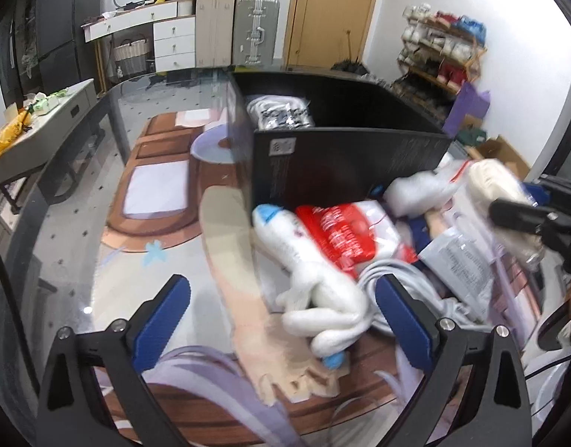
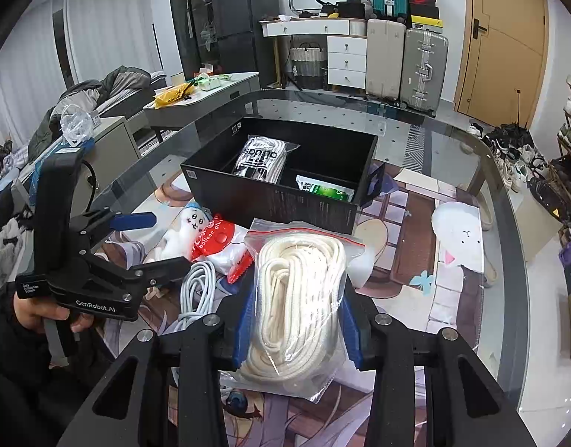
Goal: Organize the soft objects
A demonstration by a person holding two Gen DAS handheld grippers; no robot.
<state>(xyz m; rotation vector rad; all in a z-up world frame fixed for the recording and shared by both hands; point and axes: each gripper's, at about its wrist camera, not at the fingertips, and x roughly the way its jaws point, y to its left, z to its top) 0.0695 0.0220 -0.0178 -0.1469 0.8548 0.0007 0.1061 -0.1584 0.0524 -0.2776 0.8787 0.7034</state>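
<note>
Clamped between the blue pads of the right gripper: one zip bag of cream rope, held up clear of the glass table, with the jaws closed against its sides. Just ahead of that bag, one black box, open-topped and divided; inside, one bagged white-and-black bundle in the left part and one green-and-white packet in the right. Left of the held bag, on the table: one white plush toy with a blue cap, one red-and-white packet touching it, and one coil of white cable nearer the camera. Over that cluster, the left gripper, jaws spread wide and holding nothing, the plush toy lying between its fingers and the cable against the right-hand finger. Beyond the plush, more loose bagged items, blurred, heaped against the box wall. Farther off: two upright suitcases and one wooden door.
</note>
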